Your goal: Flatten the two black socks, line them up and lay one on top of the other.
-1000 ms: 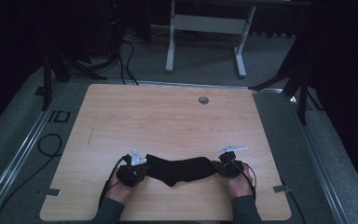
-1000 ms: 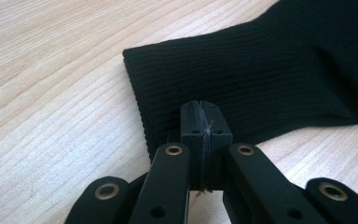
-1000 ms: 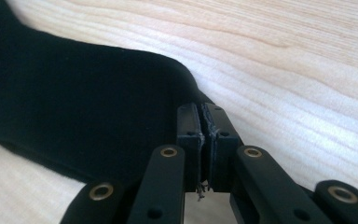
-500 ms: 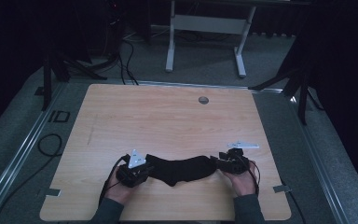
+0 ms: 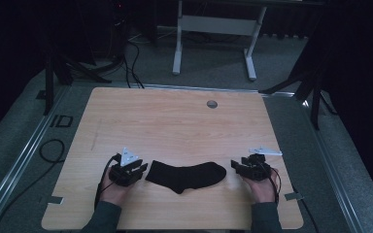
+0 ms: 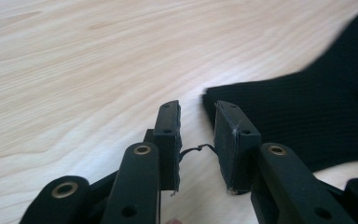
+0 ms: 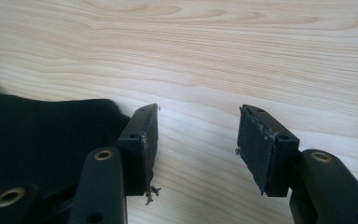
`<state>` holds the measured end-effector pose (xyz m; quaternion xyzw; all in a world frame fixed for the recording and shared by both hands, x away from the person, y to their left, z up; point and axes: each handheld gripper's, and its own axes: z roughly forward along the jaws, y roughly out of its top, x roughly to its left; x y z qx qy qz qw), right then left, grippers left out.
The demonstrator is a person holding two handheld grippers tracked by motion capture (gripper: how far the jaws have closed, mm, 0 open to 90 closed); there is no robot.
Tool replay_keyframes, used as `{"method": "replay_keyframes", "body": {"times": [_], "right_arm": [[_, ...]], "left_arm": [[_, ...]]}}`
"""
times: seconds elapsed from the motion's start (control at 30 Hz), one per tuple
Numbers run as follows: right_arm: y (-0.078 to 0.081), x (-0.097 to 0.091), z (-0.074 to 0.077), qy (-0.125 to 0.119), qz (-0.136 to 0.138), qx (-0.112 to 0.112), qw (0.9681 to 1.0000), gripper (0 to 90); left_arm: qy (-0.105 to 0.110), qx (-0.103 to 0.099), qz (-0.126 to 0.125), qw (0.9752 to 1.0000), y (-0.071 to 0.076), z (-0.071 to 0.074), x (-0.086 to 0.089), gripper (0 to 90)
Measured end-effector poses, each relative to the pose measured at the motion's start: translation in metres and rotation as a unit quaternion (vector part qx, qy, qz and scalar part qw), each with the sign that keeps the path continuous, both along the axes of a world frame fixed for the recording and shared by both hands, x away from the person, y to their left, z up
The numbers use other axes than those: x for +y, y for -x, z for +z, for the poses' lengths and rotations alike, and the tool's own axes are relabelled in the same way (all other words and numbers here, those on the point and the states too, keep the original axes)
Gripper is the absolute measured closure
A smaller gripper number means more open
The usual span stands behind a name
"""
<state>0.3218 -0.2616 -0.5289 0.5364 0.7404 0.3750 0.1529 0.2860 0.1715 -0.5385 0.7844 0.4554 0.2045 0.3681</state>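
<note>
**Sock's flat on the table, both grippers let go**

I've got the sock (image 5: 185, 175) lying flat near the front edge of the table (image 5: 175, 121), stretched out between my two grippers. The left gripper (image 5: 137, 170) has just been opening; its jaws stand a little apart with nothing between them, right at the cuff end. The right gripper (image 5: 236, 166) has been opening too, jaws spread wide over bare wood just beside the toe. The sock looks light, soft and floppy, probably grippy knit, so I'd pinch an end or the folded edge. There's loads of open tabletop behind it; the front edge is close, though.
</note>
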Motion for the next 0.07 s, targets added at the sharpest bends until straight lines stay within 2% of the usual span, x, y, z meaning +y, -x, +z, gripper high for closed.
{"method": "replay_keyframes", "body": {"times": [0.07], "right_arm": [[-0.001,-0.0048,-0.0015,-0.001,-0.008,-0.002,1.0,46.7]], "left_arm": [[0.001,0.003,0.016,0.9999,-0.0027,-0.0009,0.0055,70.7]]}}
